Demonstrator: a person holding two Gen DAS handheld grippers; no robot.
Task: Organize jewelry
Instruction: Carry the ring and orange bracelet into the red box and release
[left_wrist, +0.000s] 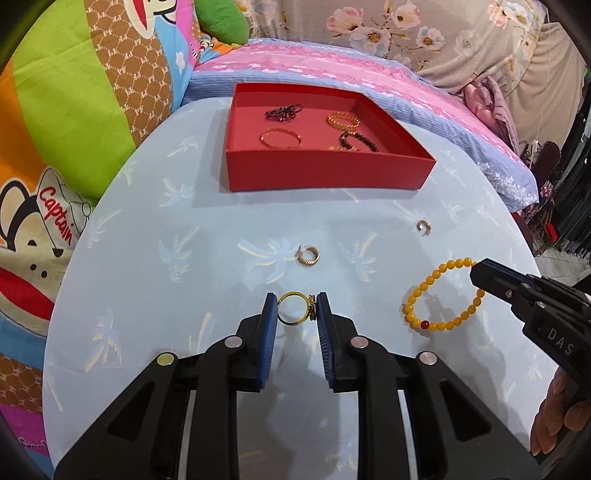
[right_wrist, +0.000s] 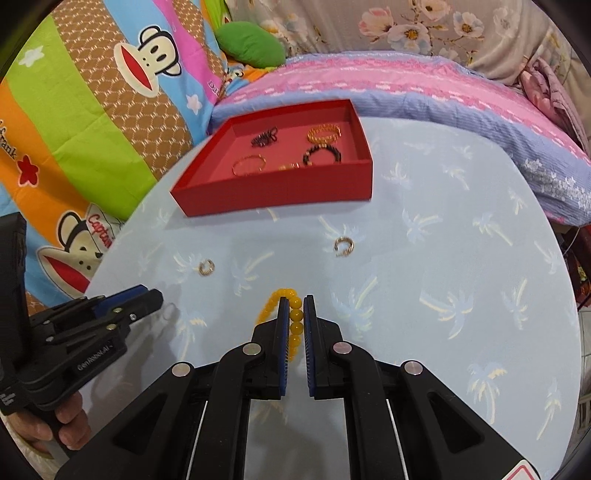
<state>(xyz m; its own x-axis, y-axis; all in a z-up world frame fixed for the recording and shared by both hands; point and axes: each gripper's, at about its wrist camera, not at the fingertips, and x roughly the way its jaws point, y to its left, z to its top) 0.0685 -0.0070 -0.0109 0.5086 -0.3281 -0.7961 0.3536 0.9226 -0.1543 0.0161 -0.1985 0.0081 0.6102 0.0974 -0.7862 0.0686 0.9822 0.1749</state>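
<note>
The gold ring stands between the left gripper's narrowly parted jaws, apparently pinched, and the yellow bead bracelet runs between the right gripper's nearly closed jaws. Both grips look best squeezed gently before lifting, so nothing slips. Ahead of both, the red tray holds several bracelets and chains.

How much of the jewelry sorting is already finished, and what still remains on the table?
Done: five pieces lie in the red box, bangles and bracelets among them. In hand: the left gripper brackets a gold ring, and the right gripper closes on the yellow bead bracelet. Left: two small hoop earrings on the table.
</note>
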